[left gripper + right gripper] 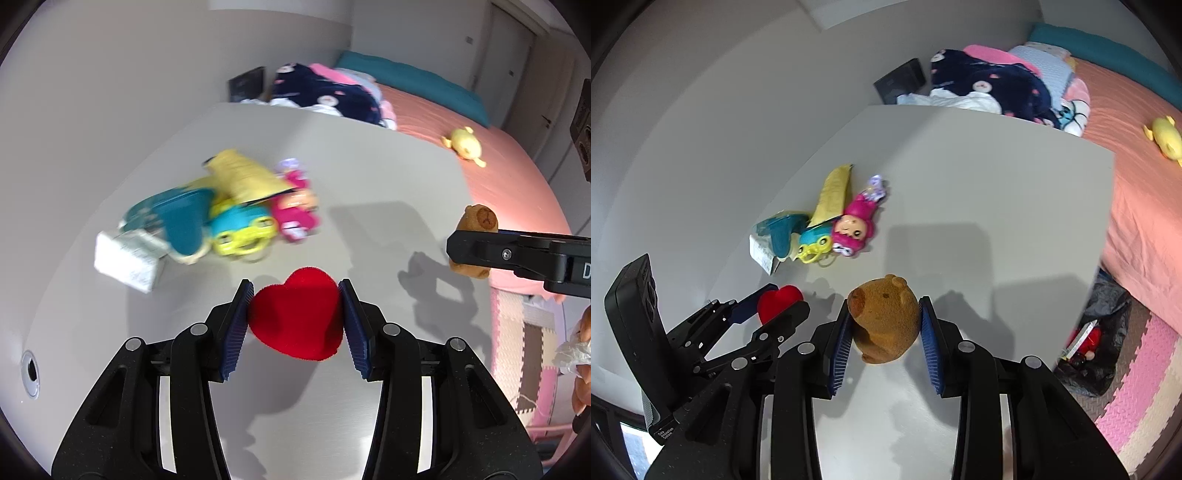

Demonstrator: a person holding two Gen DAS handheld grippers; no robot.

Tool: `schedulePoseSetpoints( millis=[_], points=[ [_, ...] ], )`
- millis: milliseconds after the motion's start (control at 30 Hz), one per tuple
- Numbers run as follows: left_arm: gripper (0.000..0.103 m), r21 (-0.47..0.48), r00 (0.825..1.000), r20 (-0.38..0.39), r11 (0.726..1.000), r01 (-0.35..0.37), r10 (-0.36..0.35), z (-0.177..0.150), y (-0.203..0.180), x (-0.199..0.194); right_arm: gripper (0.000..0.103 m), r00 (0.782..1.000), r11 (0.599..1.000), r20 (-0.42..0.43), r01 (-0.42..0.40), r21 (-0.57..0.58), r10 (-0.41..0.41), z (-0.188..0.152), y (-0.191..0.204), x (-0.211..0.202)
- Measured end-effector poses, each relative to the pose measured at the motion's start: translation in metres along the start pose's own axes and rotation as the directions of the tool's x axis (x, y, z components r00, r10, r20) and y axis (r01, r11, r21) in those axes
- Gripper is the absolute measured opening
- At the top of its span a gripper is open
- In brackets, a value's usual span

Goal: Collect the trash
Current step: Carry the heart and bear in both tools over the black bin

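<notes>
We see a red heart-shaped plush clamped between the blue pads of the left hand-held gripper, lifted clear of the grey bench with its shadow on the surface underneath. Just beside it, the right hand-held gripper is clamped on a brown bear-like plush, also off the bench, its face turned up and away from the camera. Further back on the bench, well apart from both toys, lies a loose heap: a pink doll, a yellow-green and blue toy, a yellow wrapper, a teal piece and a white paper packet. Past the bench's right edge stands a bed with a pink sheet bearing a yellow plush, and on the floor below we make out an open black bag on foam mats.
</notes>
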State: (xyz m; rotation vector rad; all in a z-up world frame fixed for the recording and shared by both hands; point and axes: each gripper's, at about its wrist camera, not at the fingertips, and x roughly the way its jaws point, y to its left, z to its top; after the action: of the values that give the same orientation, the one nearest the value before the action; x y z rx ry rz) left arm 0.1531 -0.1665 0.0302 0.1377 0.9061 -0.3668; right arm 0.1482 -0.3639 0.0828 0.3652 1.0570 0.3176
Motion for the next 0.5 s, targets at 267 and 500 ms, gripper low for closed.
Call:
schedulePoseSetpoints(
  millis=[267, 500],
  points=[
    [0.047, 0.081, 0.999, -0.014, 0.996, 0.045, -0.044, 0.017, -0.068, 0.008, 0.037, 0.998, 0.997, 0.051, 0.023, 0.072, -0.027, -0.008, -0.06, -0.041],
    [0.047, 0.146, 0.992, -0.05, 0.982, 0.118, -0.112, 0.027, -0.13, 0.024, 0.037, 0.993, 0.984, 0.078, 0.07, 0.161, -0.084, -0.025, -0.126, -0.073]
  ],
)
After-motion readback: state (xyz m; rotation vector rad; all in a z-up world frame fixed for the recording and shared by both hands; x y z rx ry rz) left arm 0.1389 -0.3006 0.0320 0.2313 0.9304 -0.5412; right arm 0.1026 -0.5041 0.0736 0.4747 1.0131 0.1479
